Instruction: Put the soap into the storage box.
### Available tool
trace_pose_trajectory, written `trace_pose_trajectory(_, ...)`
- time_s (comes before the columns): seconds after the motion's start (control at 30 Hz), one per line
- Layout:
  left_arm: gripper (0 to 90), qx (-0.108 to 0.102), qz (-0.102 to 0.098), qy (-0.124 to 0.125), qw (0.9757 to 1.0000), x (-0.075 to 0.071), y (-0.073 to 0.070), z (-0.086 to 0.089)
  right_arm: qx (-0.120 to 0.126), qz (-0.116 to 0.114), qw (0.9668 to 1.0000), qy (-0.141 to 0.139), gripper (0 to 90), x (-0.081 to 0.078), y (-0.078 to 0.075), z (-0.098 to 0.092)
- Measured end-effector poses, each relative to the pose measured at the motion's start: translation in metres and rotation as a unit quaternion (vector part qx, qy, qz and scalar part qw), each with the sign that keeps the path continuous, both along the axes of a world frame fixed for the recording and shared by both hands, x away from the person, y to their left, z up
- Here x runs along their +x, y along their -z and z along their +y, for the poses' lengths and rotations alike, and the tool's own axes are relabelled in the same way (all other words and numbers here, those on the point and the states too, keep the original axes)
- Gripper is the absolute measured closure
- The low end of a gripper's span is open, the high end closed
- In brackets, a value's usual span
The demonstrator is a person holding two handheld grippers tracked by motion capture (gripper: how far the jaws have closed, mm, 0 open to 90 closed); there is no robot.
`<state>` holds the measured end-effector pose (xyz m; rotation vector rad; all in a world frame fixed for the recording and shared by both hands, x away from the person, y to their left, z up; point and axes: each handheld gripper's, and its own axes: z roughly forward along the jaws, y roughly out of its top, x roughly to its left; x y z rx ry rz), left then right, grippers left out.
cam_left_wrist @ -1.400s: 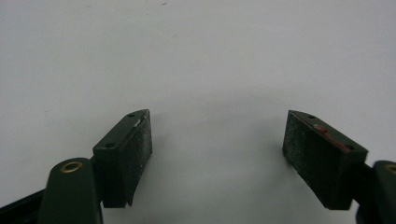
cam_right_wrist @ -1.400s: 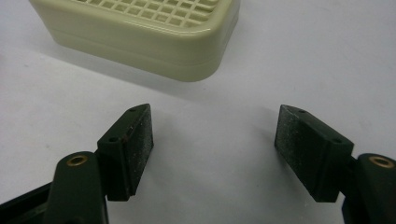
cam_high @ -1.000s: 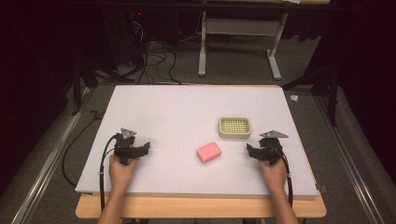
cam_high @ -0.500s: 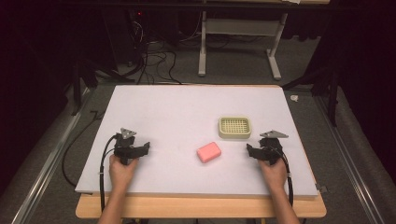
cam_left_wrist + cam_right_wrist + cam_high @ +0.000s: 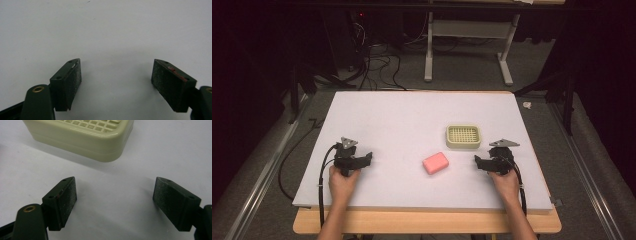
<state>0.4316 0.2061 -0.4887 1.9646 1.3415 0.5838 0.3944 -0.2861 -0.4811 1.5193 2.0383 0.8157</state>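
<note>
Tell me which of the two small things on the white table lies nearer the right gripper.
The cream plastic soap dish with the grid top, just ahead of the right gripper. The pink soap bar lies farther off, toward the table's middle.

So on the table [image 5: 377,115]: soap bar [image 5: 435,162] sits roughly mid, a bit toward the near edge. Soap dish [image 5: 463,136] is just behind it & slightly to the right, close but not touching. Left gripper [image 5: 362,159] rests on the table well left of the soap, right gripper [image 5: 479,162] on the right, near the dish's front right corner. Cables [image 5: 367,70] and a stand [image 5: 467,55] on the floor behind the table.
</note>
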Motion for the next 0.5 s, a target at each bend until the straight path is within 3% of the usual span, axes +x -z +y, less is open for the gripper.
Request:
trace_pose_trajectory(0.27,24.7,-0.001,0.0,0.0,1.0,0.0,0.0,0.0,0.006,-0.004,1.0,0.007,19.3,-0.003,-0.003,0.001)
trace_pose_trajectory(0.5,24.7,-0.002,0.0,-0.001,1.0,0.0,0.0,0.0,0.025,-0.02,0.9995,0.005,19.5,-0.012,-0.008,0.002)
